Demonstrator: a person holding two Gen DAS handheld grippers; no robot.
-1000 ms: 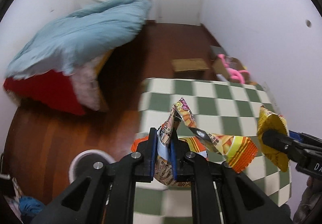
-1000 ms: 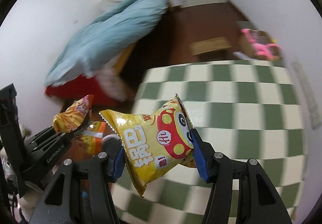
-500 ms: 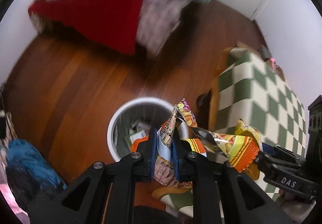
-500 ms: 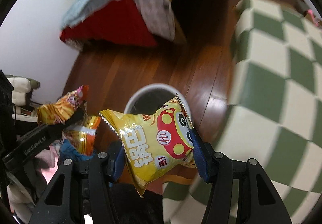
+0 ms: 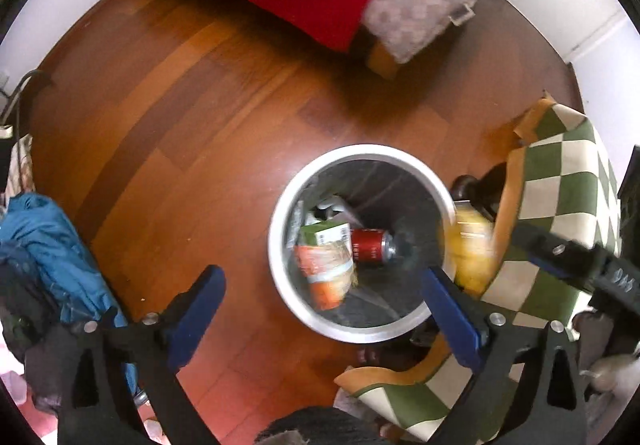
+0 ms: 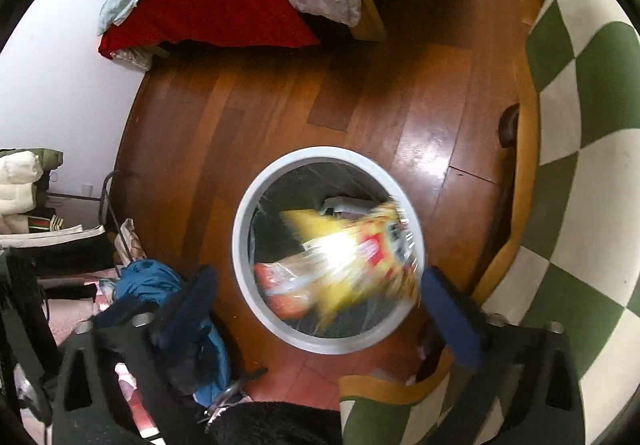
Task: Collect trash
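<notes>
You are holding both grippers (image 5: 322, 293) (image 6: 316, 293) wide open and empty now; the released yellow snack bag (image 6: 348, 257) is falling into the bin (image 6: 240, 245) beyond your jaws.

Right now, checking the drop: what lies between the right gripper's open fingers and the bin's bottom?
In the right wrist view, only the blurred yellow snack bag, falling over the bin.

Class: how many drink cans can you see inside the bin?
1: a red can lying on its side in the bin, beside the orange wrapper. Others may be buried.
</notes>
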